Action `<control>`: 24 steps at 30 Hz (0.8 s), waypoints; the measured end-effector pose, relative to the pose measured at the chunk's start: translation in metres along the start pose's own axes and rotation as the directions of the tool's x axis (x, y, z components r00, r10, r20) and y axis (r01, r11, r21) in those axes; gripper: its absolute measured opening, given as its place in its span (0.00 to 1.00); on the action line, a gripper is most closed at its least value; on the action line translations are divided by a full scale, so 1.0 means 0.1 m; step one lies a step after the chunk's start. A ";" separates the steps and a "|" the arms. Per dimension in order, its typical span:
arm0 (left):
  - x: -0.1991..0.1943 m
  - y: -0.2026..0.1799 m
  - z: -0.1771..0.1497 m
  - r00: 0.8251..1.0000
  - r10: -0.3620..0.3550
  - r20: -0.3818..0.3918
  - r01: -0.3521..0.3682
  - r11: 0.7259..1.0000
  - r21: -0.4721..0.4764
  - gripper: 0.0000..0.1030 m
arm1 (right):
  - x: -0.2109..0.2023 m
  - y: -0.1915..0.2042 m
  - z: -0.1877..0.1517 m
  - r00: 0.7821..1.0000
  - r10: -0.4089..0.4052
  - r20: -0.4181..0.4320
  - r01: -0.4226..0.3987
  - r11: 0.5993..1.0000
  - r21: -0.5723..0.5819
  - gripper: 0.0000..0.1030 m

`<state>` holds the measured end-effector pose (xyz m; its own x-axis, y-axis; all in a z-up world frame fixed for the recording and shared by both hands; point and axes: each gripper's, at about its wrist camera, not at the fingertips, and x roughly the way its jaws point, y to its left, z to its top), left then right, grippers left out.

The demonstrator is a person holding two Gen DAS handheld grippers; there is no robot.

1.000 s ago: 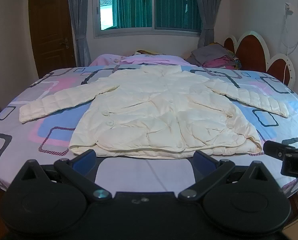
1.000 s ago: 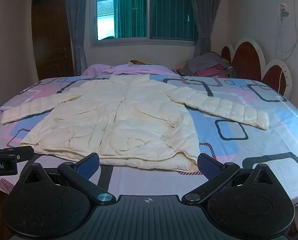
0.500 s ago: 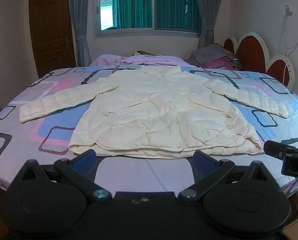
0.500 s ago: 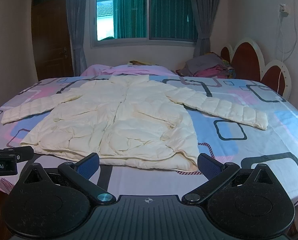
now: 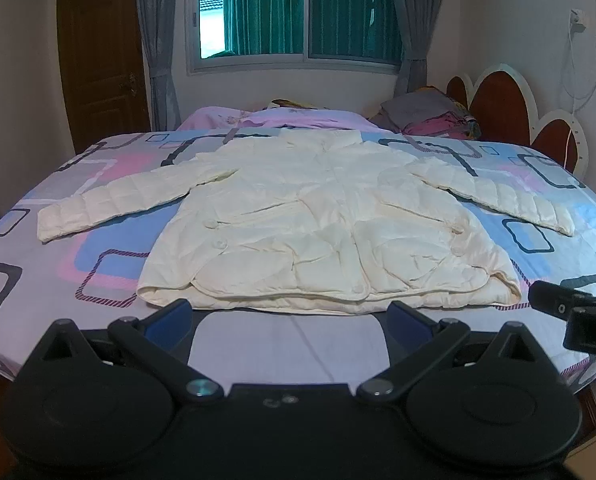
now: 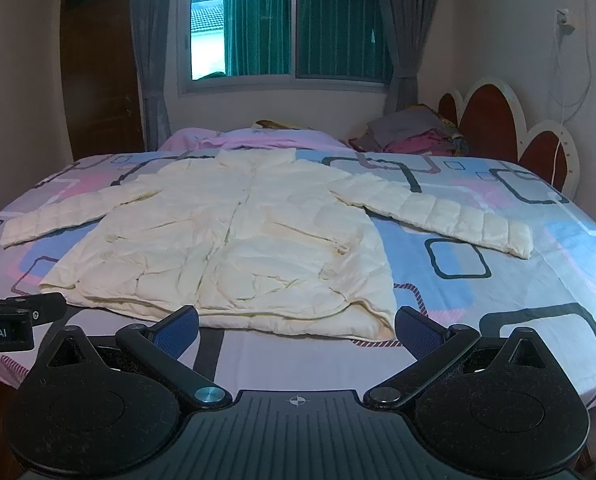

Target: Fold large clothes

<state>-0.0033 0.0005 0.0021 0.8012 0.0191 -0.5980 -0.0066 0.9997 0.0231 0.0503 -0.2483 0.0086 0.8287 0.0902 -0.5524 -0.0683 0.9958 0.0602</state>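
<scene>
Jacket (image 5: 321, 232) flat on bed (image 5: 282, 340), sleeves out; hem just beyond both grippers' fingers, no contact. Left gripper (image 5: 290, 316) + right gripper (image 6: 298, 322) fingers spread, empty.

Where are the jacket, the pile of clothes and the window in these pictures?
jacket (image 5: 321, 240), left wrist view, middle of its front.
pile of clothes (image 6: 413, 134), right wrist view, grey and pink top of the heap.
window (image 5: 298, 12), left wrist view, centre frame between panes.
</scene>
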 end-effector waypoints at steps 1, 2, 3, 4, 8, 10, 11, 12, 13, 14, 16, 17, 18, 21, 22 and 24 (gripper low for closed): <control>0.00 0.00 0.00 1.000 0.000 0.000 0.000 1.000 0.000 1.00 | 0.00 0.01 0.00 1.000 0.000 0.000 0.000 1.000 -0.001 1.00; 0.00 0.00 0.00 1.000 0.000 -0.001 0.000 1.000 0.001 1.00 | 0.01 0.01 0.00 1.000 0.001 -0.001 -0.001 1.000 -0.001 1.00; 0.00 0.00 0.00 1.000 0.000 -0.001 0.000 1.000 0.001 1.00 | 0.01 0.02 0.00 1.000 0.002 -0.001 -0.002 1.000 -0.002 1.00; 0.01 0.00 0.00 1.000 0.000 0.000 0.000 1.000 0.000 1.00 | 0.02 0.02 0.00 1.000 0.003 0.000 -0.003 1.000 -0.002 1.00; 0.01 0.01 0.00 1.000 -0.001 -0.003 0.001 1.000 0.000 1.00 | 0.03 0.02 0.01 1.000 0.003 -0.002 -0.003 1.000 -0.003 1.00; 0.02 0.01 0.00 1.000 0.001 -0.003 -0.001 1.000 0.000 1.00 | 0.04 0.02 0.01 1.000 0.003 -0.002 -0.003 1.000 -0.002 1.00; 0.02 0.02 -0.01 1.000 0.001 -0.003 -0.001 1.000 -0.001 1.00 | 0.03 0.03 0.01 1.000 0.003 -0.002 -0.003 1.000 -0.003 1.00; 0.03 0.03 -0.01 1.000 0.000 -0.005 0.000 1.000 -0.002 1.00 | 0.03 0.03 0.01 1.000 0.001 -0.001 -0.001 1.000 -0.003 1.00; 0.05 0.04 0.00 1.000 0.000 -0.006 0.000 1.000 -0.005 1.00 | 0.05 0.04 0.02 1.000 -0.001 -0.001 0.001 1.000 -0.002 1.00; 0.06 0.06 0.00 1.000 0.001 -0.007 -0.001 1.000 -0.006 1.00 | 0.06 0.03 0.02 1.000 -0.003 -0.001 0.003 1.000 0.000 1.00; 0.09 0.07 0.02 1.000 0.001 -0.005 -0.001 1.000 -0.002 1.00 | 0.09 0.02 0.04 1.000 -0.011 -0.002 0.011 1.000 0.006 1.00; 0.11 0.08 0.04 1.000 0.002 -0.002 -0.002 1.000 0.003 1.00 | 0.10 0.02 0.06 1.000 -0.015 -0.001 0.015 1.000 0.008 1.00; 0.13 0.09 0.05 1.000 0.000 -0.002 0.000 1.000 0.003 1.00 | 0.13 0.00 0.07 1.000 -0.021 -0.001 0.021 1.000 0.011 1.00; 0.20 0.11 0.13 1.000 -0.013 0.010 0.013 1.000 -0.007 1.00 | 0.19 -0.04 0.10 0.999 -0.044 0.001 0.044 0.999 0.017 1.00; 0.22 0.11 0.16 1.000 -0.011 0.020 0.011 1.000 -0.007 1.00 | 0.22 -0.05 0.12 0.999 -0.054 0.002 0.054 0.998 0.024 1.00; 0.29 0.12 0.24 0.999 -0.012 0.039 0.013 1.000 -0.013 1.00 | 0.29 -0.11 0.17 0.997 -0.073 0.003 0.072 0.996 0.043 1.00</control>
<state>0.0339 0.0130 0.0041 0.8241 0.0063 -0.5664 -0.0041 1.0000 0.0052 0.0846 -0.2566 0.0057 0.8334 0.0175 -0.5524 0.0161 0.9983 0.0560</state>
